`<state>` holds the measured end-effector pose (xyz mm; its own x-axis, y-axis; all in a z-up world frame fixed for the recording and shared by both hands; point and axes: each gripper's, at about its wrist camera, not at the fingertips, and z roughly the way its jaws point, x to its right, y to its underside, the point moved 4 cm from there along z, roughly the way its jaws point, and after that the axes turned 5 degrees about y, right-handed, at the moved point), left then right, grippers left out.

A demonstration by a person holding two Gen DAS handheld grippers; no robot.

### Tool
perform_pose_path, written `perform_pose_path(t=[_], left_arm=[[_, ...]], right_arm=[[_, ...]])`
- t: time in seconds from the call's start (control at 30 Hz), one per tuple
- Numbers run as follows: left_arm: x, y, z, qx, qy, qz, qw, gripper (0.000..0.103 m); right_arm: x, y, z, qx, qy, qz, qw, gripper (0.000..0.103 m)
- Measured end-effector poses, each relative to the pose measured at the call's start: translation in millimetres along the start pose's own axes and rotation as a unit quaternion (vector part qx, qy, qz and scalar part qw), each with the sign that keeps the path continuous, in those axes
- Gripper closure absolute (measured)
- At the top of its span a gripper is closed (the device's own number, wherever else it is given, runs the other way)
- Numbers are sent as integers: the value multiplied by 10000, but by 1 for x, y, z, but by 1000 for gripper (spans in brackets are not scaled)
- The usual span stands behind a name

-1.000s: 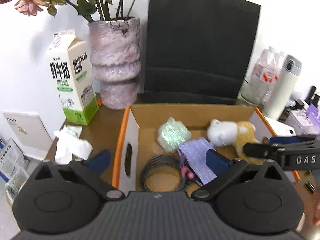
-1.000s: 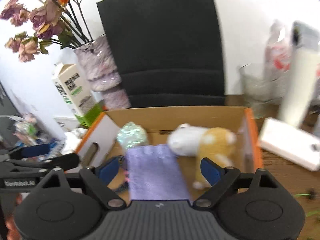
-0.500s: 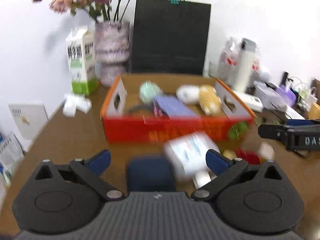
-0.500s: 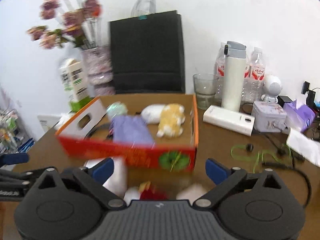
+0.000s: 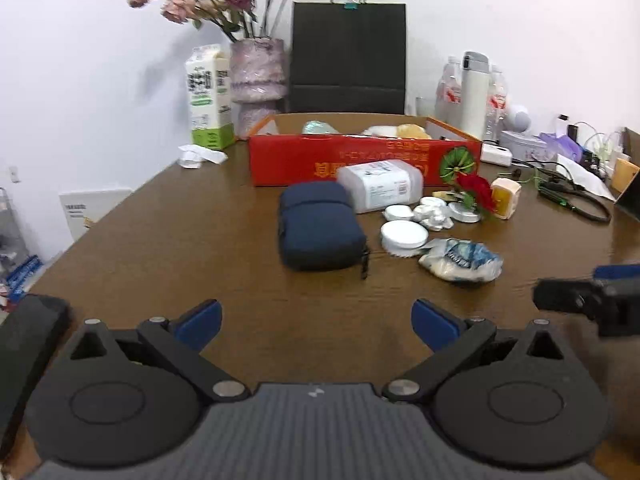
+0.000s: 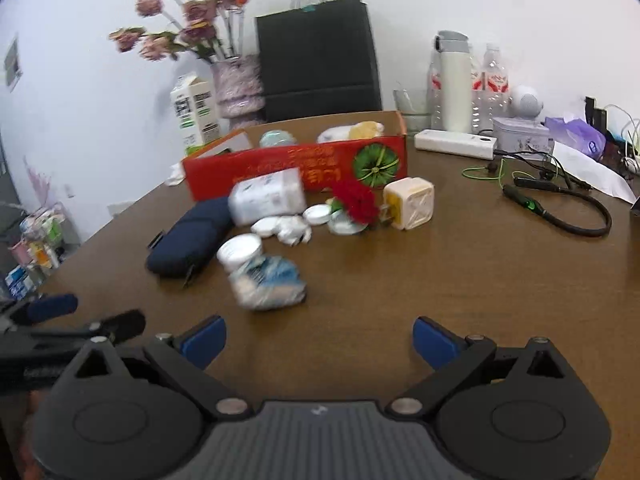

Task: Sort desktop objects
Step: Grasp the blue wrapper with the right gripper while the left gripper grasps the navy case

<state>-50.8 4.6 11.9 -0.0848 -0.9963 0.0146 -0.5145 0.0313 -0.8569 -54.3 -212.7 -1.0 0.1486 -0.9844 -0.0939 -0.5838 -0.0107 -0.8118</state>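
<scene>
- The red cardboard box (image 5: 360,160) stands on the brown table (image 5: 160,248) and serves as the landmark here; it is open at the top.
- Inside the box, a pale green bundle (image 5: 318,127) lies toward its left end and a white and yellow plush toy (image 5: 400,131) toward its right end; only their tops show over the front wall.
- Just in front of the box lies a clear plastic pack with a white label (image 5: 380,190), touching or nearly touching the box's front wall.
- A navy zip pouch (image 5: 320,232) lies in front of the box, to the left of the pack and further from the box.
- In front of the box's right half sit a red artificial flower (image 5: 476,192) and a cream-coloured square block (image 5: 506,198), side by side, the block on the right.
- Several small round white lids (image 5: 404,234) cluster between the pouch and the flower.
- A crinkled blue and white packet (image 5: 460,264) lies furthest from the box of the loose things, just beyond the largest lid.
- The left gripper (image 5: 316,320) hovers over bare table well in front of the box, its blue-tipped fingers spread wide with nothing between them.
- The right gripper (image 6: 320,338) is likewise well in front of the box, its jaws apart and empty.
- Behind the box stand a milk carton (image 5: 208,96), a vase of dried roses (image 5: 258,80) and a black paper bag (image 5: 348,56).
</scene>
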Motion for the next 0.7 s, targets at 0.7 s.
perform_pose_path(t=[0.7], left_arm=[[-7,-33,42,-227,59,-28,9997,0]], right_arm=[[-30,-22,38,-241,-368,-879,9952,24]])
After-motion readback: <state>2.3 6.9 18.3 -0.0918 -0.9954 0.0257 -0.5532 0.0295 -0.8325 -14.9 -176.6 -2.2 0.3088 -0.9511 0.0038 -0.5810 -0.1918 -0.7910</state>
